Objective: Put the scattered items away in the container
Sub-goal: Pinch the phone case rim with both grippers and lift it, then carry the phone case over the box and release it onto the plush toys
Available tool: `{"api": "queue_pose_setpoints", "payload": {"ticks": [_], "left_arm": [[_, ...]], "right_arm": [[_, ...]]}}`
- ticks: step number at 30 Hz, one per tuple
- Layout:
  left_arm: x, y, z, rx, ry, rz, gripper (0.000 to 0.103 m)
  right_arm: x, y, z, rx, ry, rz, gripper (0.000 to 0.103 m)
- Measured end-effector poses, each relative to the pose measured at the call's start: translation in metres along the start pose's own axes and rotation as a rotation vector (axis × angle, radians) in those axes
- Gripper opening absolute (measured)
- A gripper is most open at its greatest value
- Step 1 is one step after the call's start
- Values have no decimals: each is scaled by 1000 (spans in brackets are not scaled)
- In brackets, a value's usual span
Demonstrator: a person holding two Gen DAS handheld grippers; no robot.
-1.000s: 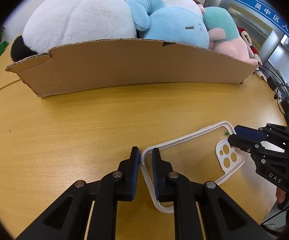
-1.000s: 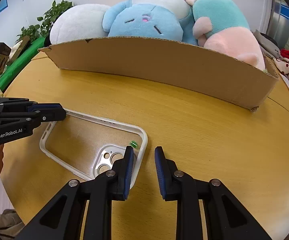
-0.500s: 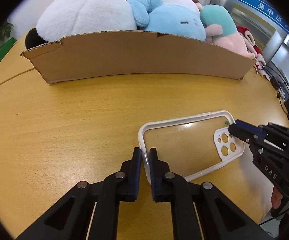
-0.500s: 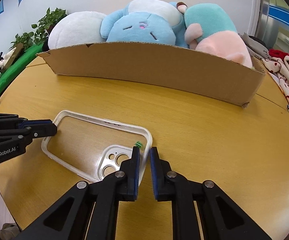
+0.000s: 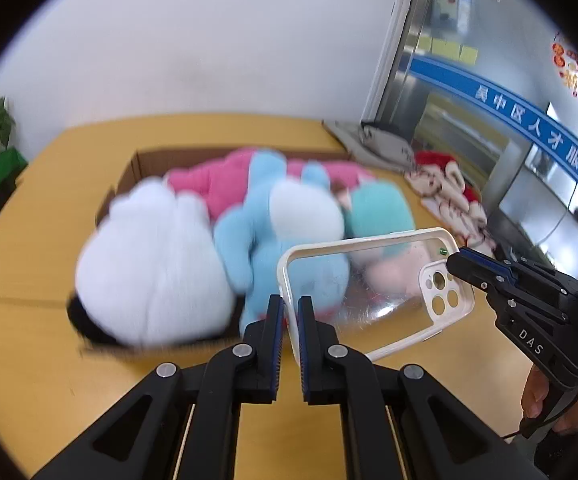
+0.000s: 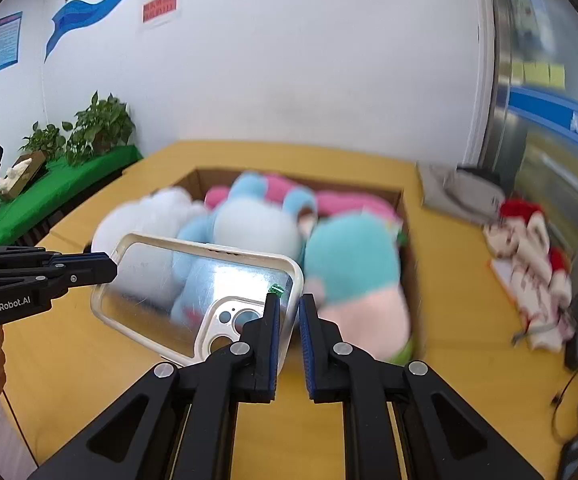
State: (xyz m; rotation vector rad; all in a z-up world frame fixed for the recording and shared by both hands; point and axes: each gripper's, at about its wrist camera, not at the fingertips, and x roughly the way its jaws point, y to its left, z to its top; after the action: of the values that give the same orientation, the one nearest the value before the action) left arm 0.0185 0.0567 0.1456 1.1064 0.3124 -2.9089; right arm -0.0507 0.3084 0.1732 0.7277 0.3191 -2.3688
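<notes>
A clear phone case with a white rim [image 5: 373,280] hangs in the air between both grippers, above the near side of the cardboard box [image 5: 137,160]. My left gripper [image 5: 291,308] is shut on its plain end rim. My right gripper [image 6: 289,308] is shut on the rim of the camera-hole end; the case also shows in the right wrist view [image 6: 193,280]. The box [image 6: 197,178] holds several plush toys: white [image 5: 149,260], blue [image 5: 289,216], teal and pink [image 6: 353,268]. The background is motion-blurred.
The box sits on a yellow wooden table [image 5: 29,360]. Red-and-white plush items [image 6: 529,240] and a grey bag [image 6: 461,196] lie at the right. Green-covered shelf with plants [image 6: 69,168] stands at the left. A cable [image 6: 565,400] lies at the table's right edge.
Both grippers, shut on the case's ends, have lifted it off the table and carried it up and toward the box. The view now looks down into the box.
</notes>
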Motion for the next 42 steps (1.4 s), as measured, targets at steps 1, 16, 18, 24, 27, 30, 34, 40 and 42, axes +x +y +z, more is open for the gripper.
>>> {"api": "queue_pose_setpoints", "payload": {"ticks": [1,16,18,24,27,30,34,40,42], "left_arm": [[-1,-1,15,10,-23,3,6],[53,14,166,47,-78,17,6],[76,19,174,34,-47,11,6],[159,48,168,-19,102,13,6],[194,58,154,-41,175,20,6],[212,62,145,-45,203,22,6],[212,63,147,-28,199,34,8],[188,63,149,-29,162,47,21],[165,60,146,-21,113,65,34]], "right_arm": [[-1,-1,12,-8,-16,-8,11],[79,-17,149,3,-30,-14,12],[102,-20,153,8,4,-17,12],[187,-32,136,70,166,4,12],[218,-36,119,94,230,13,12],[238,-41,106,118,272,21,12],[243,-40,101,103,283,19,12],[222,-48,98,120,239,20,64],[197,-56,93,156,177,16,97]]}}
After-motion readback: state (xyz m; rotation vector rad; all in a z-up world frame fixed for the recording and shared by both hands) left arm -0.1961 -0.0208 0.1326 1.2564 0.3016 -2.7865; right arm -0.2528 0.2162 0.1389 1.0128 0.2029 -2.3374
